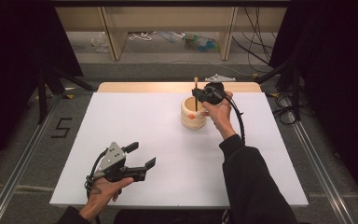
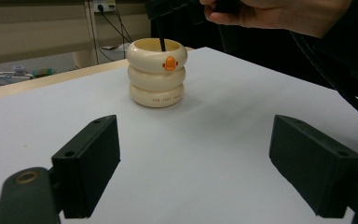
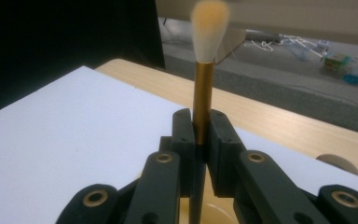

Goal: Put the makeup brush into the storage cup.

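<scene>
The right gripper (image 1: 196, 94) has its jaws clamped on a brush (image 3: 203, 100) standing upright, bristles up, its lower end inside the cream holder (image 1: 192, 113) near the surface's far edge. So the move runs along that vertical axis. The left gripper (image 1: 142, 156), jaws wide and empty, rests by the near edge, well apart.

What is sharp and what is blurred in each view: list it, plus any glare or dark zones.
High view: an even white table, a glary wooden strip at its far edge, black surroundings either side. Left gripper view: the cream holder is fairly sharp, the left claw soft up close. Right gripper view: the right claw is crisp on the gold brush, whose bristle tip blurs; the upper left is dark.
</scene>
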A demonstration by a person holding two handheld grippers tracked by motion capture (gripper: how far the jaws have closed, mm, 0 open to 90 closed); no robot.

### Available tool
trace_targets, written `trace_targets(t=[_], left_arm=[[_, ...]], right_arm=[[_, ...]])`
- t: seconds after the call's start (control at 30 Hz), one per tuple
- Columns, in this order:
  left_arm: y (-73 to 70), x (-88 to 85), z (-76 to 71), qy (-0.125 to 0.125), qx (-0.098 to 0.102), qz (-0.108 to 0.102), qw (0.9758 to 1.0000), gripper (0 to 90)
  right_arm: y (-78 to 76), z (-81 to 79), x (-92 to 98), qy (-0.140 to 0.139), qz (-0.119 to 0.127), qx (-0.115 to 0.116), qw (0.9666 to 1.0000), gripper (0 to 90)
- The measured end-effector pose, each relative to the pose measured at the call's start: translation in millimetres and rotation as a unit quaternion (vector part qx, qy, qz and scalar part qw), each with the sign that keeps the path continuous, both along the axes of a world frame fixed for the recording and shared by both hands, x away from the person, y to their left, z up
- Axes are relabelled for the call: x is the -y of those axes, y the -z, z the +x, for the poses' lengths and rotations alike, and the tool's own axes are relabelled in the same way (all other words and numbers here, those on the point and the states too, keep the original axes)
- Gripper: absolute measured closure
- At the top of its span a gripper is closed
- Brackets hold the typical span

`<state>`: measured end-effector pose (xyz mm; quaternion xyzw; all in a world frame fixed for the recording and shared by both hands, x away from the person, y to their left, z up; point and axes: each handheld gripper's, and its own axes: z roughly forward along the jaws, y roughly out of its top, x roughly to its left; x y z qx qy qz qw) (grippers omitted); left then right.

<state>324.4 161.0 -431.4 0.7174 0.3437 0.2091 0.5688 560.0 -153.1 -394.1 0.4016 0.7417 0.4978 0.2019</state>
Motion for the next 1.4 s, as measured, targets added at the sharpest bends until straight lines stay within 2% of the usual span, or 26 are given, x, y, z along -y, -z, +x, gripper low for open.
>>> trace_targets(t=[0.03, 0.07, 0.1, 0.13, 0.17, 0.2, 0.4, 0.5, 0.6, 0.67, 0.8, 1.0, 1.07, 1.1, 1.17, 1.2, 1.37, 1.4], left_arm=[[0.1, 0.3, -0.1, 0.001, 0.003, -0.002, 1.0000, 16.0], [0.3, 0.6, -0.2, 0.001, 0.001, -0.003, 1.0000, 16.1], [0.3, 0.6, -0.2, 0.001, 0.001, -0.003, 1.0000, 16.0], [0.7, 0.8, 0.0, 0.000, 0.000, -0.002, 1.0000, 16.0], [0.7, 0.8, 0.0, 0.000, 0.000, -0.002, 1.0000, 16.0], [0.4, 0.7, -0.2, 0.000, 0.001, -0.001, 1.0000, 16.1], [0.7, 0.7, 0.1, 0.000, 0.001, -0.002, 1.0000, 16.0], [0.8, 1.4, -0.5, -0.002, -0.002, -0.007, 1.0000, 16.1], [0.4, 0.2, 0.3, -0.001, 0.003, -0.002, 1.0000, 16.1], [0.7, 1.1, -0.4, 0.000, -0.001, -0.007, 1.0000, 16.1], [0.5, 0.7, 0.0, 0.001, 0.001, -0.005, 1.0000, 16.1], [0.0, -0.4, 0.6, -0.004, 0.008, 0.000, 1.0000, 16.1], [-0.3, -1.1, 1.1, -0.002, 0.011, 0.000, 0.9999, 16.1], [-0.3, -1.1, 1.1, -0.002, 0.011, 0.000, 0.9999, 16.1], [-0.5, -1.5, 0.7, -0.006, 0.009, -0.002, 0.9999, 16.0], [-0.4, -1.6, 0.7, -0.007, 0.008, -0.003, 0.9999, 16.1], [-0.2, -2.6, 1.3, -0.008, 0.009, -0.002, 0.9999, 16.1], [0.0, -2.8, 1.3, -0.010, 0.008, -0.002, 0.9999, 16.1]], right_arm=[[0.5, 1.1, -1.4, 0.012, -0.007, 0.001, 0.9999, 59.0], [-0.1, 1.1, -2.2, 0.021, -0.012, -0.004, 0.9997, 48.4], [-0.1, 1.1, -2.2, 0.021, -0.012, -0.004, 0.9997, 48.4], [-0.3, 1.4, -2.1, 0.035, -0.006, -0.023, 0.9991, 33.9], [-0.3, 1.4, -2.1, 0.035, -0.006, -0.023, 0.9991, 33.9], [-2.1, 0.3, -0.3, 0.047, -0.010, -0.014, 0.9988, 26.9], [-8.7, -3.8, 3.5, 0.048, -0.007, -0.004, 0.9988, 23.8], [-14.0, -8.8, 5.4, 0.045, -0.006, -0.001, 0.9990, 21.6], [-21.4, -16.7, 7.4, 0.041, -0.006, 0.007, 0.9991, 18.3], [-25.2, -20.4, 8.3, 0.039, -0.002, 0.009, 0.9992, 17.9], [-29.6, -28.1, 11.7, 0.033, 0.004, 0.020, 0.9993, 17.2], [-31.8, -41.8, 23.2, 0.028, 0.002, 0.030, 0.9991, 16.5], [-32.7, -49.8, 28.6, 0.023, 0.014, 0.029, 0.9992, 16.6], [-31.9, -51.5, 30.4, 0.023, 0.010, 0.036, 0.9990, 16.6], [-31.0, -57.1, 33.0, 0.024, 0.009, 0.035, 0.9991, 16.6], [-30.2, -59.1, 34.5, 0.022, 0.009, 0.044, 0.9988, 16.6], [-30.4, -72.1, 38.3, 0.013, 0.011, 0.041, 0.9990, 16.2], [-30.3, -74.2, 39.1, 0.011, 0.008, 0.049, 0.9987, 16.2]])
